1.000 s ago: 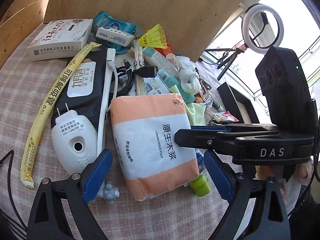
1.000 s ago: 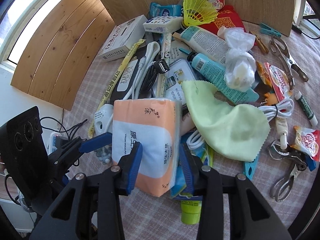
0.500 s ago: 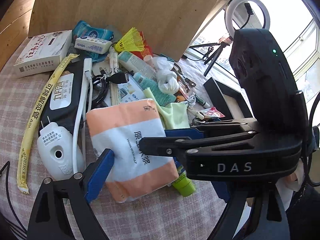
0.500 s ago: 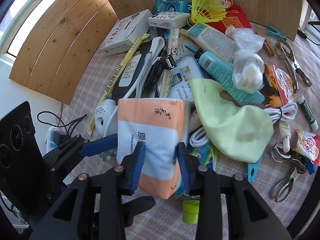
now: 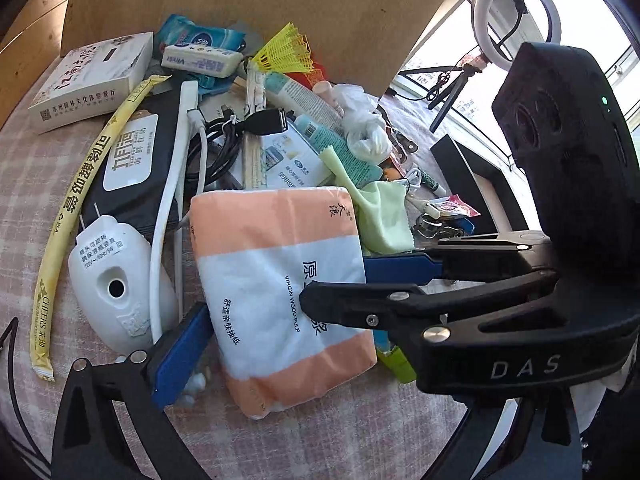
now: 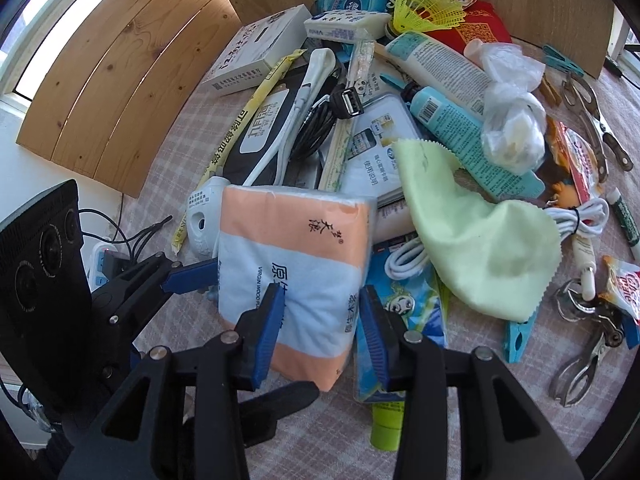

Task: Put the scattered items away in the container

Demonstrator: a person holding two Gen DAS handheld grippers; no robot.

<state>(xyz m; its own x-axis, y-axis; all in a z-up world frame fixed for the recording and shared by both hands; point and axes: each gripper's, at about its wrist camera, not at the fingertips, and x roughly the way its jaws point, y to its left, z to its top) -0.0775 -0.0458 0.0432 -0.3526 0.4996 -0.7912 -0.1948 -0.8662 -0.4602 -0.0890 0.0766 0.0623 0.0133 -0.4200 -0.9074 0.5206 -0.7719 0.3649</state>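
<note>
Orange-and-white tissue pack lies at the near edge of a heap of small goods on the bench, which has a pale checked cloth over it. The pack rests partly on the cloth and partly on neighbouring clutter.

Right hand-held gripper: blue pads straddle the near end of the pack. Jaws are opening. The left pad looks to touch the wrapper; the right pad stands just beside it with a sliver of gap, though the angle makes that hard to judge. Not a firm clamp.

Left hand-held gripper: jaws spread wide and opening, with the pack between them. One blue pad sits by the pack's left edge, not pressing on it. The other finger is hidden behind the right gripper's body in the left wrist view.

Around the pack:
- White plug-in device just to its left, beside a long yellow sachet.
- Pale green cloth to its right, draped over a white cable coil.
- Black wipes pack behind it, with a white box further back.
- Yellow shuttlecock at the far edge, against the wooden board.
- Metal clips on the cloth to the far right.

A black container shows at the right of the left wrist view, well apart from the pack.
</note>
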